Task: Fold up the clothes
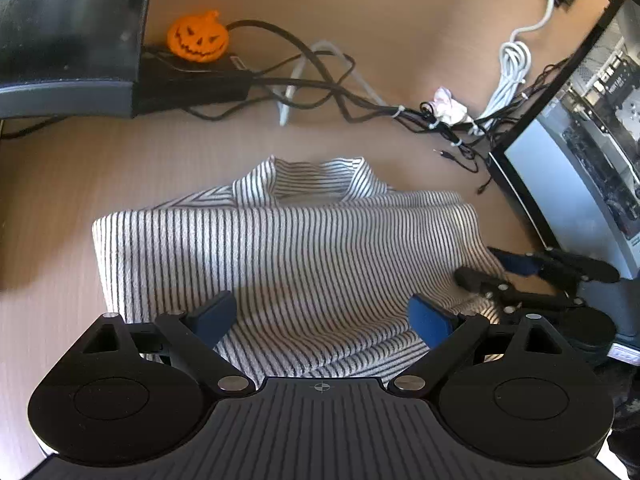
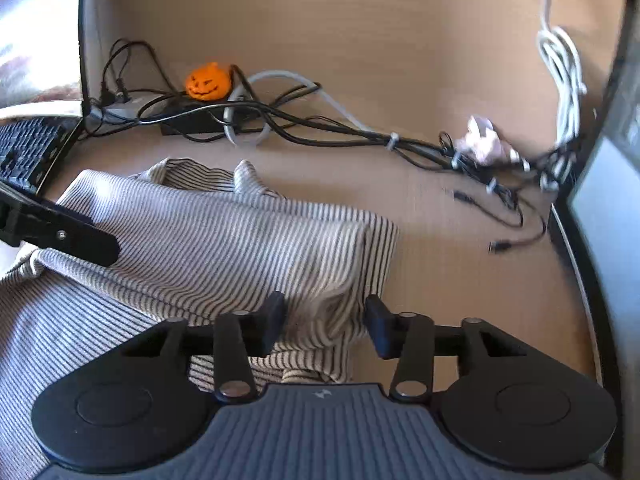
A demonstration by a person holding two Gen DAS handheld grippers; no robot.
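1. Striped shirt (image 1: 280, 248): lies on the table (image 1: 400, 40), partly doubled over, collar (image 1: 316, 176) at the far side near the cables (image 1: 320, 88).
2. Handling, as I judge it: light, limp knit; it will sag and drag rather than hold an edge, and stacked layers may slip apart.
3. Left claw (image 1: 322, 320): fingers spread wide over the near cloth, gripping nothing.
4. Right claw (image 2: 326, 320): fingers parted, a bunched fold of shirt between them; whether they pinch it, I cannot tell.
5. Where to hold: take hems or corners, pinching every layer together.
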